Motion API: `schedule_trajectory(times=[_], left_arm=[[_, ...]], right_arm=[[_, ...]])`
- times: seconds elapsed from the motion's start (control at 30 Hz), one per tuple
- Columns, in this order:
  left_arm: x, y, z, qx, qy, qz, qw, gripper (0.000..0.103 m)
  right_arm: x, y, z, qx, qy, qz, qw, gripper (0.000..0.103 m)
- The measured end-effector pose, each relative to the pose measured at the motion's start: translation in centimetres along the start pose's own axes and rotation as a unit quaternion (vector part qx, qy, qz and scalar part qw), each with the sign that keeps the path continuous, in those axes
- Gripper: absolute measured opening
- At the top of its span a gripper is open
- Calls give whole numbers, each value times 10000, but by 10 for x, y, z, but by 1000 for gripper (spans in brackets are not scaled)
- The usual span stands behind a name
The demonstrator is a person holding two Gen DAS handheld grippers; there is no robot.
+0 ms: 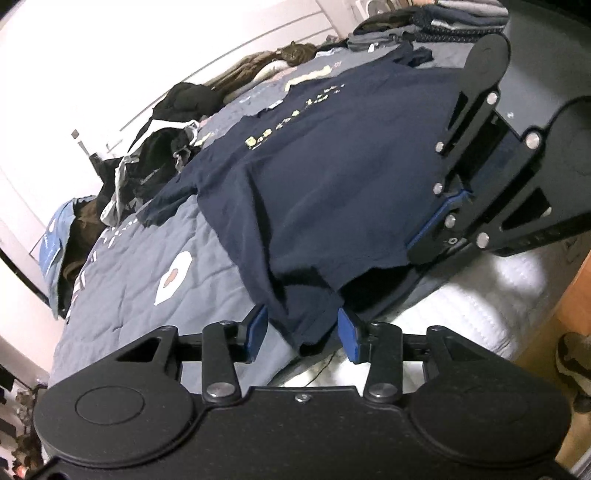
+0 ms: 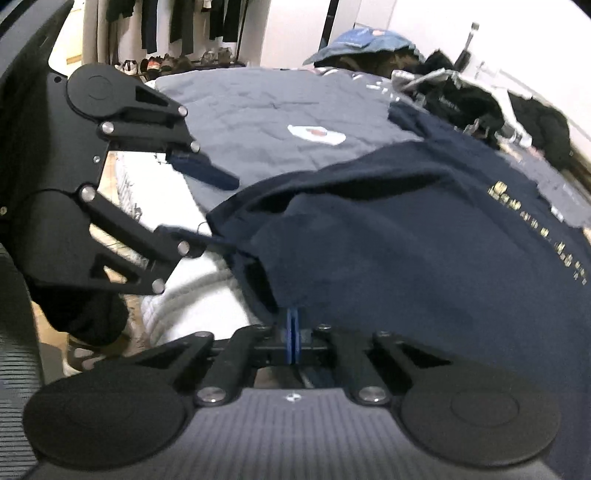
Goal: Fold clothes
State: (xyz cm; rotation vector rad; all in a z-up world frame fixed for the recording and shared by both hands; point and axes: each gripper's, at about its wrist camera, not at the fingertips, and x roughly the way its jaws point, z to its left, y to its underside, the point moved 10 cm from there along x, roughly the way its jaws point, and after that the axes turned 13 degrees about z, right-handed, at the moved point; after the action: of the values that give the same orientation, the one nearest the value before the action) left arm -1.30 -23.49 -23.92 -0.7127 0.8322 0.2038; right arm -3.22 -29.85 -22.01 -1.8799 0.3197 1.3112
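Lying face-up across the grey quilt (image 1: 140,258), the navy T-shirt (image 1: 325,177) is spread nearly flat, its pale yellow print (image 1: 291,110) showing and one sleeve splayed toward the unsorted heap of dark clothes (image 1: 162,147). No fold is visible in it yet — only the hem is raised at the mattress edge (image 1: 498,288).

The right gripper (image 2: 293,325) is clenched on that hem, blue pads pressed together with cloth pinched between them. The left gripper (image 1: 303,332) stands spread, its pads either side of a hanging hem corner without closing on it (so the second grasp looks unfinished).

I judge this shirt to be at the very start: grasp, then fold. A stack of folded garments (image 1: 450,18) at the far end suggests earlier pieces are done, while the heap still waits.
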Motion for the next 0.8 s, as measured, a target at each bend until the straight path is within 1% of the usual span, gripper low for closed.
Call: schedule_trajectory(times=[0.13, 0.23, 0.3, 0.4, 0.43, 0.5, 0.6, 0.7, 0.8], left_arm=[[-1, -4, -6, 112, -21, -111, 9999, 43], [4, -4, -10, 189, -28, -54, 9998, 43], [8, -1, -12, 268, -61, 21, 9996, 43], [11, 1, -11, 264, -70, 79, 9996, 43], [11, 0, -10, 206, -57, 81, 9997, 43], [10, -1, -6, 95, -43, 75, 9999, 43], [9, -1, 0, -73, -43, 90, 9999, 43], [9, 0, 6, -229, -26, 121, 9997, 43], [7, 0, 10, -311, -23, 120, 9994, 43]], right_arm=[[-14, -5, -7, 353, -173, -260, 9989, 0], [-25, -10, -18, 673, -289, -467, 9962, 0], [-29, -11, -22, 769, -392, -486, 9951, 0], [-25, -9, -19, 590, -352, -438, 9967, 1], [-22, -8, -17, 491, -327, -413, 9974, 4], [-15, -7, -11, 275, -322, -343, 9985, 4], [-5, -5, -6, -1, -188, -208, 9996, 5], [-1, -5, -6, -86, -83, -231, 9997, 8], [0, -5, -3, -143, -146, -229, 9995, 13]])
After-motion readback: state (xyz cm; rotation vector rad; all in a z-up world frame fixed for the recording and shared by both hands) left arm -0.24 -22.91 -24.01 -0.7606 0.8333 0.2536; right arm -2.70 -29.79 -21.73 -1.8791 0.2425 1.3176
